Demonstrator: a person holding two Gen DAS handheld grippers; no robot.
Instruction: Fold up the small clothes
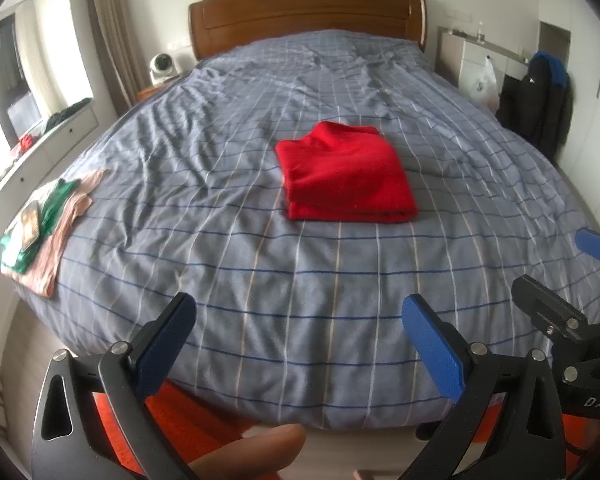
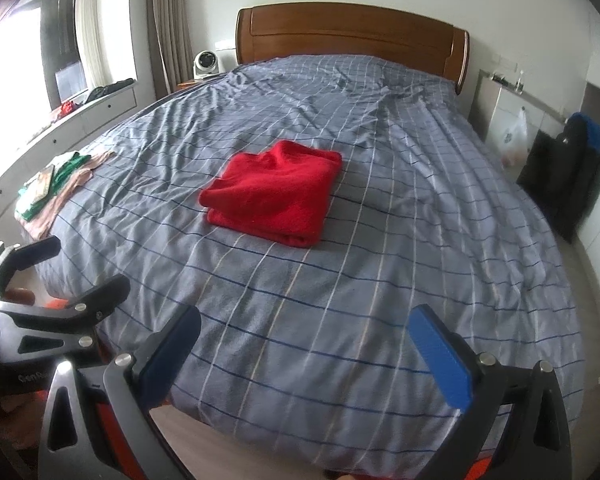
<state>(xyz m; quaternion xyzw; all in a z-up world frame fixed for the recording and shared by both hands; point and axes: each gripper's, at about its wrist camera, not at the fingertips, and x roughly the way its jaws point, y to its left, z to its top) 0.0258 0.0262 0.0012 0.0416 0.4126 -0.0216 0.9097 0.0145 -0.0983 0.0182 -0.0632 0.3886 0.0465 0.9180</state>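
A folded red garment (image 1: 346,174) lies in the middle of the bed; it also shows in the right wrist view (image 2: 274,192). My left gripper (image 1: 298,344) is open and empty, held back over the foot of the bed, well short of the garment. My right gripper (image 2: 306,354) is open and empty, also at the foot of the bed. The right gripper shows at the right edge of the left wrist view (image 1: 560,280). The left gripper shows at the left edge of the right wrist view (image 2: 72,280).
The bed has a blue-grey checked cover (image 1: 260,280) and a wooden headboard (image 1: 308,12). A stack of green and pink clothes (image 1: 48,220) lies on the bed's left edge. A dark jacket (image 1: 540,96) hangs at the right. A small fan (image 2: 205,65) stands beside the headboard.
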